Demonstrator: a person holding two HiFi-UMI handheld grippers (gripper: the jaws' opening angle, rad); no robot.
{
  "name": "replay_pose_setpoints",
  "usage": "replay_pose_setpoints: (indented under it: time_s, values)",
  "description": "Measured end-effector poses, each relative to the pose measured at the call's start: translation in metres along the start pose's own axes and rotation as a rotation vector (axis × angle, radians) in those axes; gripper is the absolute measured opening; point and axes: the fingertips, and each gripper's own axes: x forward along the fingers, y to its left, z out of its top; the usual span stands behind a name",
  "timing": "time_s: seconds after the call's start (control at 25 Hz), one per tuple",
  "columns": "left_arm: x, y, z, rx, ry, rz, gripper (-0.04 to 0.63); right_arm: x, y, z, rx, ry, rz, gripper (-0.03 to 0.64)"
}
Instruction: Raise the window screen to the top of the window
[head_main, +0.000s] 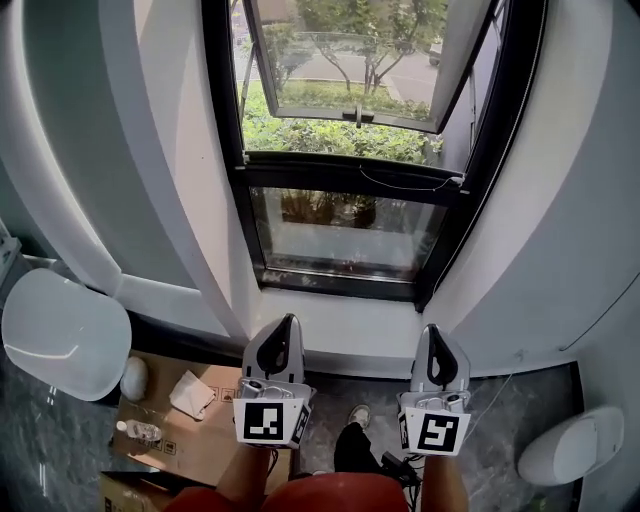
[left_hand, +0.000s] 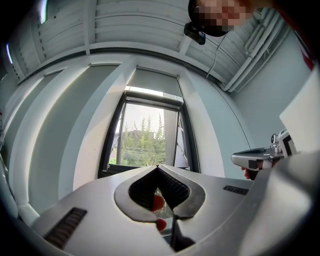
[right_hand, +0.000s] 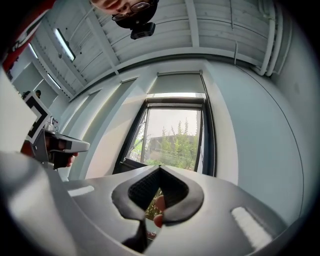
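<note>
Far left of the left fingers: white rounded seat (head_main: 65, 335) on the floor. Below it is a flattened cardboard box (head_main: 195, 425) with a small bottle (head_main: 138, 432) on it.

Left gripper (head_main: 291, 320): fingers closed tip to tip, nothing between them, held apart from the window (head_main: 340, 120) and aimed at it.

Ahead of both pairs of fingers, beyond a white sill (head_main: 340, 335): black-framed window, upper sash swung outward, fixed pane below, greenery outside. A thin cord (head_main: 400, 185) lies along the black crossbar between the two panes.

Window screen: mesh cannot be made out in any view. A dark rail (right_hand: 175, 103) crosses just under the window's top edge; cannot tell whether it belongs to the screen.

Right gripper (head_main: 432, 330): fingers closed, empty, level with the left pair and well apart from it.

Right of the right fingers: white rounded object (head_main: 570, 445) on the floor.
</note>
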Motion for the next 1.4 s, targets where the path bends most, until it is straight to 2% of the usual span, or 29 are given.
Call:
replay_pose_setpoints:
  time_s: [0.4, 0.68, 0.92, 1.16, 1.4]
  values:
    - [0.115, -0.014, -0.018, 0.057, 0.028, 0.015, 0.006, 0.095, -0.066, -0.044, 0.047, 0.008, -0.005, 0.011]
    - [0.198, -0.024, -0.022, 0.114, 0.009, 0.053, 0.006, 0.165, -0.118, -0.076, 0.066, -0.008, -0.016, 0.011]
    - [0.254, -0.041, -0.027, 0.149, -0.003, 0.057, 0.006, 0.203, -0.154, -0.098, 0.105, -0.016, -0.018, 0.011]
    - [0.280, -0.044, -0.040, 0.163, 0.022, 0.046, 0.006, 0.228, -0.160, -0.112, 0.125, -0.004, -0.002, 0.011]
    - [0.303, -0.025, -0.055, 0.185, 0.053, 0.041, 0.006, 0.259, -0.145, -0.121, 0.103, 0.004, 0.018, 0.011]
